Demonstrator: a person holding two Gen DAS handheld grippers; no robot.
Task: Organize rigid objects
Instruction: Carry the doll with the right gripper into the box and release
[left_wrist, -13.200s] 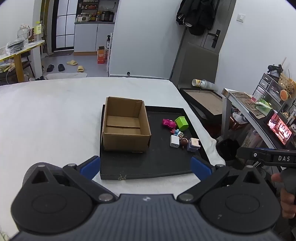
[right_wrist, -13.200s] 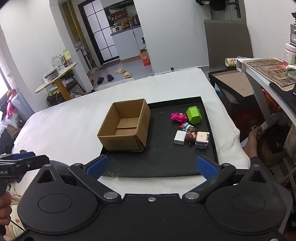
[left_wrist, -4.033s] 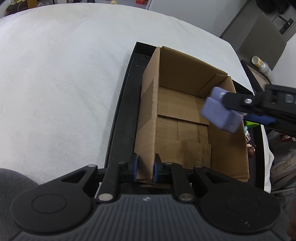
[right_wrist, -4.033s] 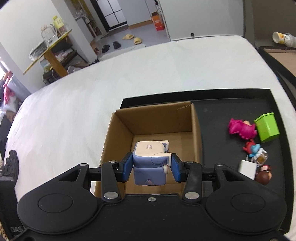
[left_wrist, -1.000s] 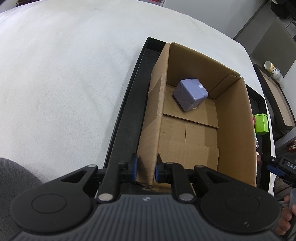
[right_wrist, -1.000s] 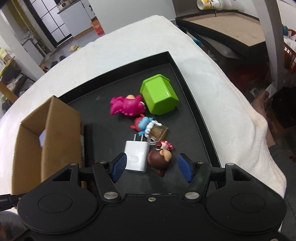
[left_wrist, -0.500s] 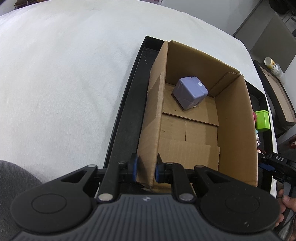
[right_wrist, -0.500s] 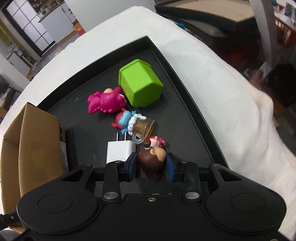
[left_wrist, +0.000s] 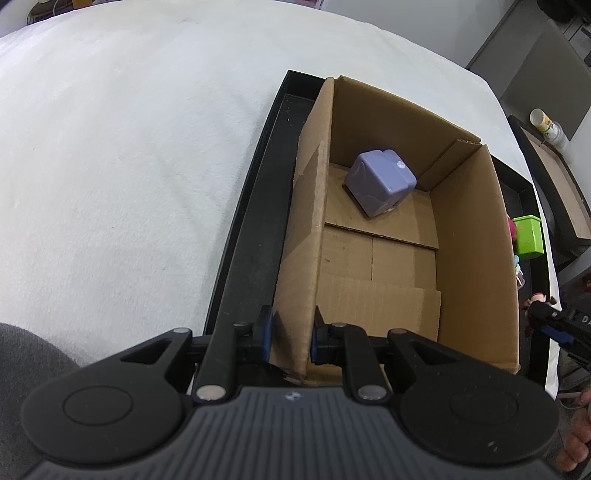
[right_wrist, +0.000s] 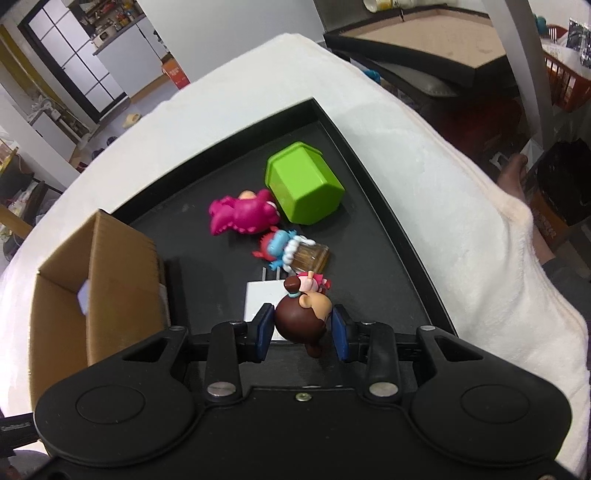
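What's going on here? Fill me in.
A person is sorting small toys from a black tray into a cardboard box, with a gripper in each hand. The left gripper is clamped on the box's near wall, steadying it. The right gripper has just closed on a brown-haired doll. A purple cube is already in the box. The pink dinosaur, green house, white charger and another small figure remain on the tray.

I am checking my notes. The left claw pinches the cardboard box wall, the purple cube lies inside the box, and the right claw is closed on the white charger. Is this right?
Not quite. The right claw is closed on the brown-haired figurine, not the white charger, which lies beside it on the tray; the right wrist view shows this. The rest holds: the left claw pinches the cardboard box wall, and the purple cube lies inside.
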